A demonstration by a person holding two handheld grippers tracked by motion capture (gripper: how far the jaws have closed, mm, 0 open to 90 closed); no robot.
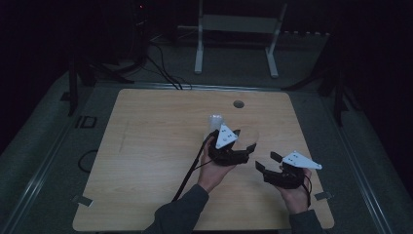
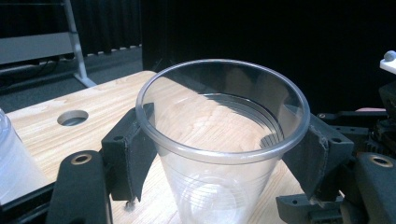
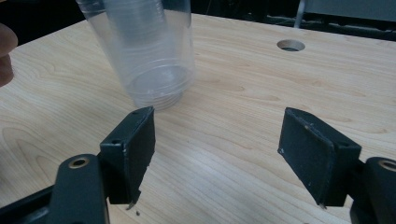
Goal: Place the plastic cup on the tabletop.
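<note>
A: What does the cup look like?

B: The clear plastic cup is thin-walled and see-through, so the wood grain shows straight through it. It tapers from a wide, rolled rim down to a narrower round base, with faint ridges ringing the lower wall. It stands upright.

A: And what has hold of it?

B: The left gripper. Its two black jaws stand about half apart and press on opposite sides of the cup just under the rim, so the cup is clamped between them. The pads are flat, matte blocks with square edges and small screw holes.

A: Where does the cup sit, taking the round hole in the tabletop as the mark?

B: In the high view the left gripper holds the cup nearer the person than the hole, a little to its right. A second clear cup, upside down and misty-looking, stands just beside the left gripper, between it and the hole but to the left.

A: The other tool?

B: The right gripper has its jaws spread wide with nothing between them. In the high view it is farther from the hole than the held cup, near it but apart.

A: The table?

B: The table is pale wood laminate, smooth, with fine straight grain and rounded corners.
</note>
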